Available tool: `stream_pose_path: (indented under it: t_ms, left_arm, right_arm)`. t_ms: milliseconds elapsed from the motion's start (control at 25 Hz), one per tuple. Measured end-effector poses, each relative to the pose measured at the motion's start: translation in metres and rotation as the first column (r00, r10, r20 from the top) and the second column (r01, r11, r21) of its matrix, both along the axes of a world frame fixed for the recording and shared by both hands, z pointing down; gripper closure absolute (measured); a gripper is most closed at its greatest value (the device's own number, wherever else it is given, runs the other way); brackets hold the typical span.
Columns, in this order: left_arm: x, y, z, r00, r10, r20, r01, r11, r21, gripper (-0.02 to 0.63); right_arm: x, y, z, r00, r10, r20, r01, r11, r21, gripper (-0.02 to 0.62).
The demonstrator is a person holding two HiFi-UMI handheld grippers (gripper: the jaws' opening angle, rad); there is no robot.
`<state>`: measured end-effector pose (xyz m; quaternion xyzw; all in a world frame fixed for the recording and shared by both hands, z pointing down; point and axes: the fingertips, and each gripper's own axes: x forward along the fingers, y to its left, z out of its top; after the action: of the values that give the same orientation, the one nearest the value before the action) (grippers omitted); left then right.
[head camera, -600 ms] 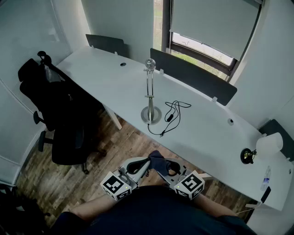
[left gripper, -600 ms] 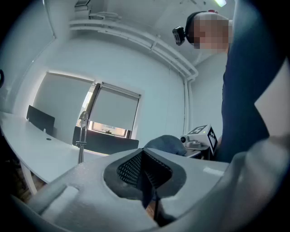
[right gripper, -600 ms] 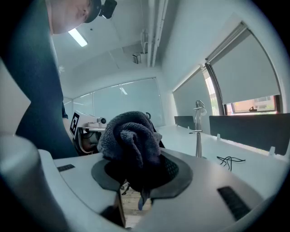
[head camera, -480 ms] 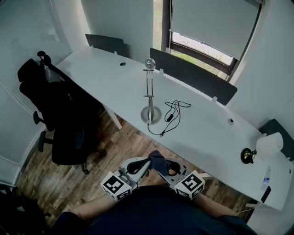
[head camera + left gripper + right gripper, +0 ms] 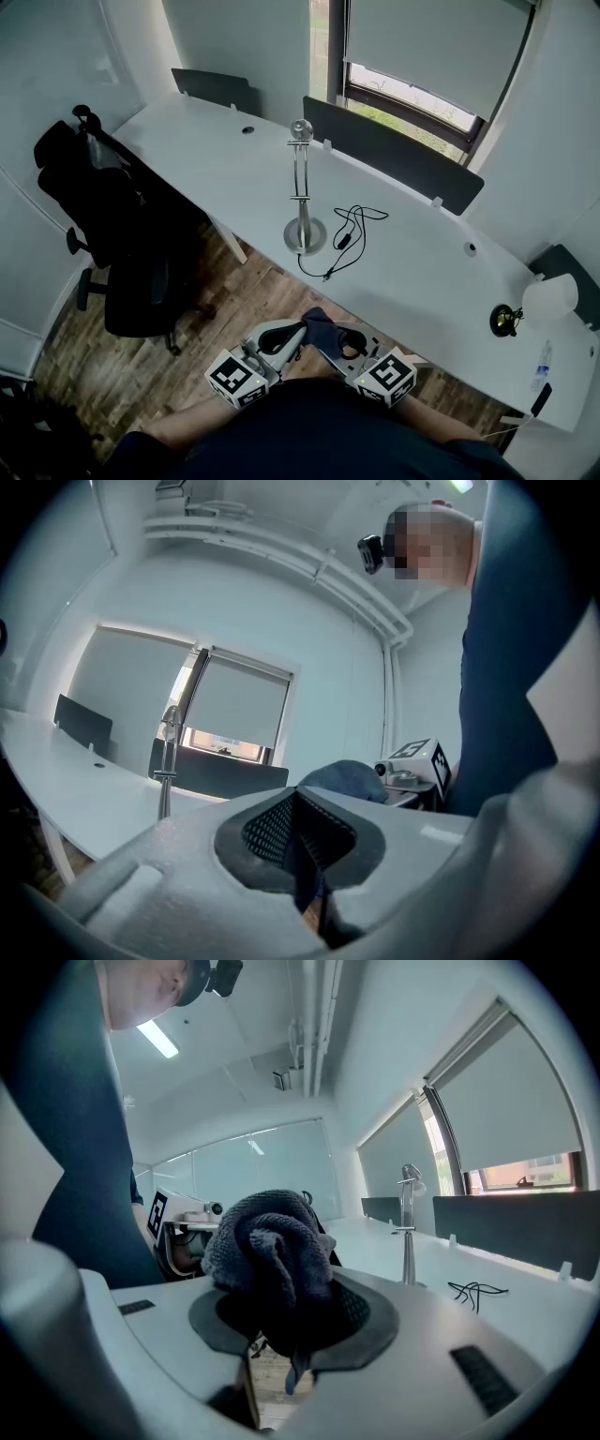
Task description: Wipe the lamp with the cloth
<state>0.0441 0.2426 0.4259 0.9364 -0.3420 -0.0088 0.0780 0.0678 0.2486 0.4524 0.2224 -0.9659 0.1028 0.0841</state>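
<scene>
A slim silver lamp (image 5: 301, 192) stands upright on the long white desk (image 5: 234, 169), its round base (image 5: 305, 234) near the desk's front edge; it also shows as the lamp (image 5: 167, 761) and the lamp (image 5: 407, 1227) in the gripper views. Both grippers are held low against the person's body, well short of the desk. My right gripper (image 5: 323, 339) is shut on a bunched dark blue-grey cloth (image 5: 272, 1246), the cloth (image 5: 317, 323) poking up between the two tools. My left gripper (image 5: 291, 339) is shut with nothing in it, jaws pressed together.
A black cable (image 5: 347, 234) lies coiled right of the lamp base. A black office chair (image 5: 103, 225) stands left of the desk over wood flooring. Dark divider panels (image 5: 384, 150) line the desk's far edge. A small dark object (image 5: 506, 319) and a white shade (image 5: 551, 295) sit far right.
The head view has shifted slightly, so the lamp and desk sit a little lower-left in frame. Both grippers and the cloth have kept their places.
</scene>
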Motion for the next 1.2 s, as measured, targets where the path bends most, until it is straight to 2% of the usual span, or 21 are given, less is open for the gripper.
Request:
stream_pose_path:
  t_ms: [200,400,720,960,1200]
  left_arm:
    - [0.014,-0.014,-0.001,1.0,-0.027,-0.002,0.027,1.0,0.01,0.6]
    - [0.031,-0.032,0.018,0.997,-0.073,-0.007,0.073,0.997,-0.023,0.6]
    - [0.01,-0.092,0.013,0.995,-0.096,-0.019,0.096,0.995,-0.005,0.6]
    - [-0.03,-0.179,-0.001,0.998,-0.036,-0.045,0.038,0.998,0.048,0.6]
    - [-0.06,-0.254,-0.018,0.995,0.089,-0.051,-0.086,0.994,0.066,0.6]
  right_arm:
    - [0.018,-0.012,-0.002,1.0,-0.019,0.019,0.018,1.0,0.022,0.456]
    - [0.034,-0.035,0.011,0.999,-0.041,0.027,0.041,0.999,0.017,0.456]
    - [0.016,-0.09,0.013,0.999,-0.049,0.015,0.049,0.999,0.012,0.456]
    - [-0.023,-0.168,0.005,0.999,0.03,-0.018,-0.029,0.998,0.047,0.456]
    - [-0.056,-0.239,-0.01,0.99,0.138,-0.037,-0.135,0.988,0.069,0.456]
